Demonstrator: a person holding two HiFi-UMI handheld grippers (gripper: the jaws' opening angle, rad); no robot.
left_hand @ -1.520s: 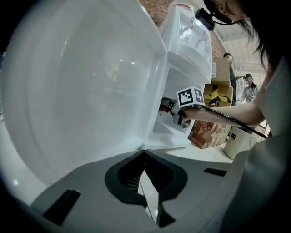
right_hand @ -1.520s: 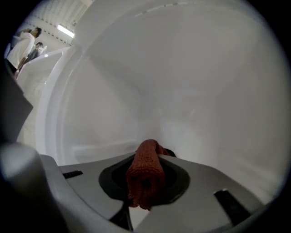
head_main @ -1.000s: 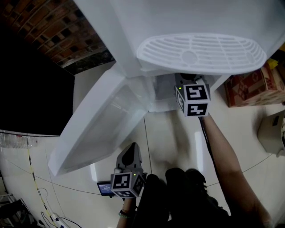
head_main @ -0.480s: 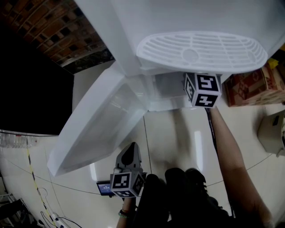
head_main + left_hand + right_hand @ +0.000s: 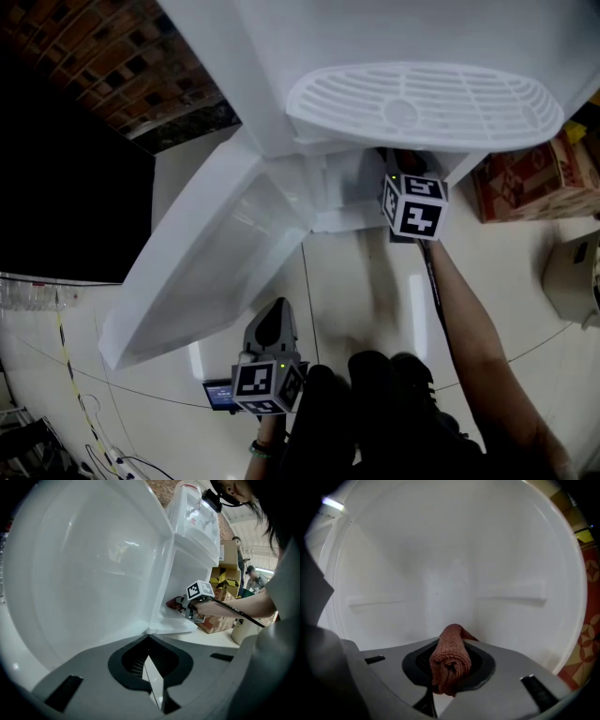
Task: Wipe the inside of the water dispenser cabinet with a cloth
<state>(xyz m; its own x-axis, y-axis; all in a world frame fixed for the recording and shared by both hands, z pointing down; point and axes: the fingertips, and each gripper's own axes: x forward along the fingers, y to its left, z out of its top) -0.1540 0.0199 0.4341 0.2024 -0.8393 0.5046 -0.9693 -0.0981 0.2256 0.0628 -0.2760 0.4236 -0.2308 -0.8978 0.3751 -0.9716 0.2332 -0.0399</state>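
Cloth (image 5: pixel 450 651): rolled, long axis toward 12 o'clock, clamped by right gripper (image 5: pixel 448 670) fingers; cabinet (image 5: pixel 440 569) back wall faced just beyond. Left gripper (image 5: pixel 151 679): fingers narrowed, empty, held well apart.

We can read no words or numbers here. The upper marker cube (image 5: pixel 412 208) and the lower marker cube (image 5: pixel 267 386) bear only black-and-white square patterns — no writing. Print on the red cardboard box (image 5: pixel 530 178) and the water dispenser (image 5: pixel 192 517) is too blurred.
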